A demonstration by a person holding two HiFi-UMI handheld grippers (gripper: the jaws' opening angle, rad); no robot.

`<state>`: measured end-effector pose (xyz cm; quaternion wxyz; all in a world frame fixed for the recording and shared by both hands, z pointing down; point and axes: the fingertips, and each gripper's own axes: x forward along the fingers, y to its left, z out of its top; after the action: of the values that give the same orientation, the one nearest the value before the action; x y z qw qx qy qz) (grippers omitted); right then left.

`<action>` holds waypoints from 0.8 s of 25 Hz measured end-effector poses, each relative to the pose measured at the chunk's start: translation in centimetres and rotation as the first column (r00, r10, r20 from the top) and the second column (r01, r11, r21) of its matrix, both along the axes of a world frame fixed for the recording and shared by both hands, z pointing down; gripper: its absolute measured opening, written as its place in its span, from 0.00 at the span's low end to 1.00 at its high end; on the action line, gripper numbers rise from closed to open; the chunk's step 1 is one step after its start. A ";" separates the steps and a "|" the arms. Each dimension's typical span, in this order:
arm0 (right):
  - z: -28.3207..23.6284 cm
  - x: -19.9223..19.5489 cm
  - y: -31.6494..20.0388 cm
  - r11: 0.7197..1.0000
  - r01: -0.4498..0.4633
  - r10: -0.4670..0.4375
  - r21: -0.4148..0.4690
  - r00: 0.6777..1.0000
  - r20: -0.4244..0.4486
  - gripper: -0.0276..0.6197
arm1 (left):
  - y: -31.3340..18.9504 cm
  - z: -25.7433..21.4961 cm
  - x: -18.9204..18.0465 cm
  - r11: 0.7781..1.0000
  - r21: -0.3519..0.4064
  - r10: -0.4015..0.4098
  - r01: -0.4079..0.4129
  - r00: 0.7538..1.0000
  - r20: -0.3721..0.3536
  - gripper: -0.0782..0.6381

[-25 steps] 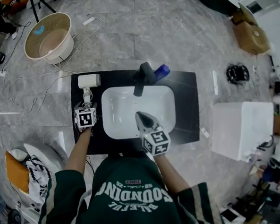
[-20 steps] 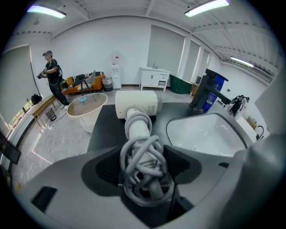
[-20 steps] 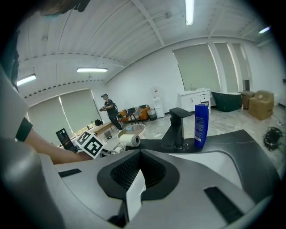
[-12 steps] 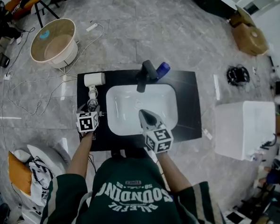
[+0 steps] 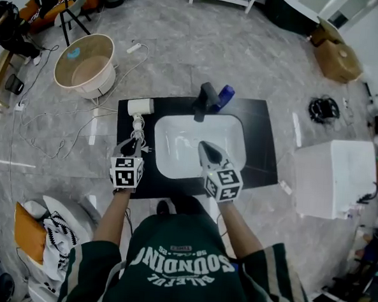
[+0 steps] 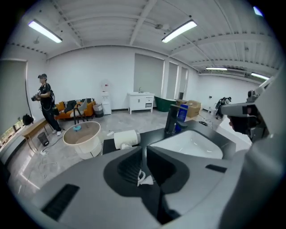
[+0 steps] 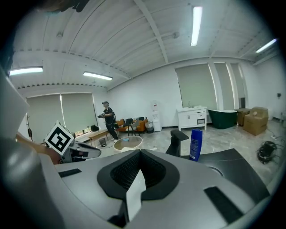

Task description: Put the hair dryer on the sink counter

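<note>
The white hair dryer (image 5: 140, 107) lies on the black sink counter (image 5: 260, 151) at its far left corner, handle toward me. In the left gripper view the hair dryer (image 6: 126, 138) shows beyond the jaws. My left gripper (image 5: 131, 149) hangs above the counter's left strip, back from the handle and apart from it. Its jaws have just been closing and now stand shut with nothing between them. Shut and empty too, my right gripper (image 5: 206, 148) hovers over the white basin (image 5: 163, 139).
A black faucet (image 5: 207, 97) and a blue bottle (image 5: 225, 95) stand behind the basin. A round beige tub (image 5: 86, 64) with loose white cords sits on the floor at the left, a white box (image 5: 334, 175) at the right. A person (image 6: 44, 103) stands far back.
My left gripper has let go of the hair dryer's handle, pulled back toward me and risen, with its jaws closed. The hair dryer stays on the counter. The right gripper has risen slightly.
</note>
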<state>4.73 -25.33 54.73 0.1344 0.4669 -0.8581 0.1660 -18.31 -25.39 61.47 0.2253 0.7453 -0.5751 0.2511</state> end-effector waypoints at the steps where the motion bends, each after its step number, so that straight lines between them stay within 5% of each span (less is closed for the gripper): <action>1: -0.3 0.1 0.3 1.000 -0.006 0.006 0.009 1.000 -0.001 0.04 | 0.4 -0.8 0.3 1.000 0.019 0.006 -0.006 1.000 0.000 0.15; 20: -4.5 0.2 5.2 0.986 -0.068 0.067 0.151 0.998 0.013 0.04 | 6.9 -7.8 1.0 0.978 0.197 0.078 -0.071 0.997 -0.027 0.11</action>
<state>4.94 -20.12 50.21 0.0893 0.5039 -0.8525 0.1067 -17.35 -18.46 53.72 0.1510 0.7892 -0.5647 0.1887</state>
